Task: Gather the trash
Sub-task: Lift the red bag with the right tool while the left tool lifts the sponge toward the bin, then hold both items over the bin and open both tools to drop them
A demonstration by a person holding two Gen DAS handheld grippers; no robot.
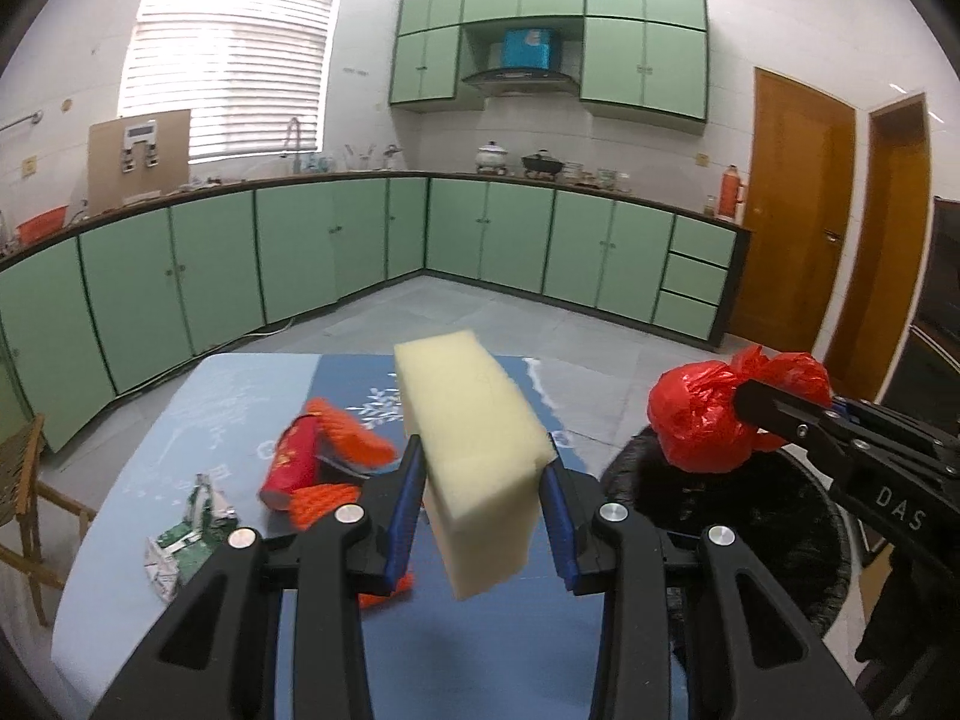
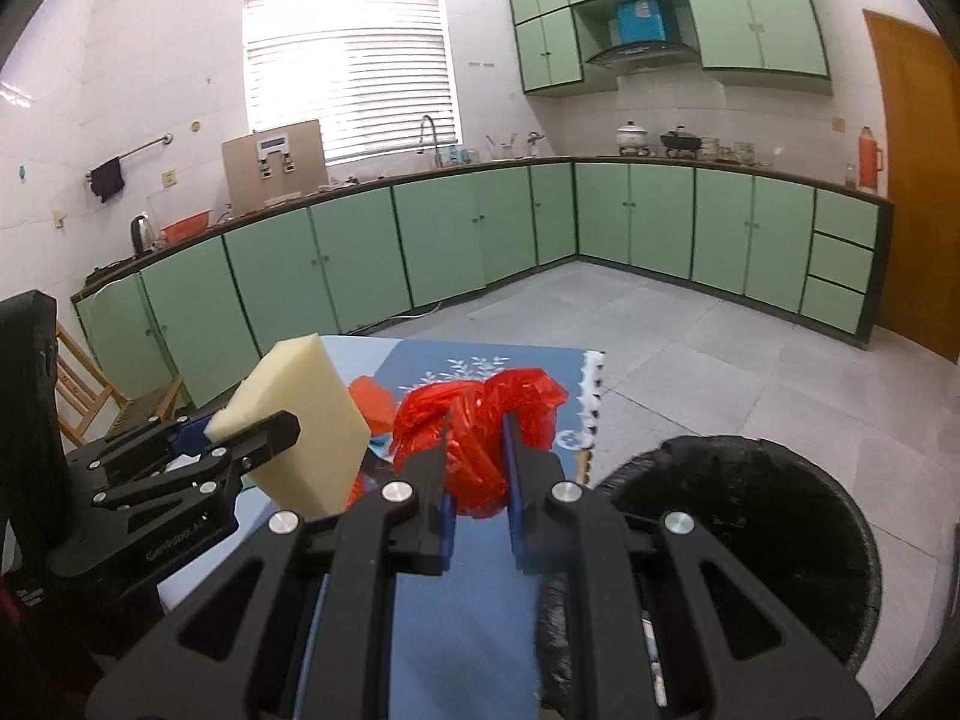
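Observation:
My left gripper [image 1: 483,456] is shut on a pale yellow foam block [image 1: 474,444], held above the blue table [image 1: 120,552]; the same foam block [image 2: 300,426] shows at the left of the right wrist view. My right gripper [image 2: 477,420] is shut on a crumpled red plastic bag [image 2: 480,420]. That red bag [image 1: 702,414] hangs over the rim of a black-lined trash bin [image 1: 780,540], which stands right of the table [image 2: 750,516]. On the table lie a red can [image 1: 294,462], orange netting [image 1: 351,432] and a crushed green-white carton [image 1: 189,540].
Green cabinets [image 1: 300,252] run along the far walls with a tiled floor [image 2: 690,330] between them and the table. A wooden chair [image 1: 24,480] stands left of the table. Brown doors [image 1: 798,210] are at the right.

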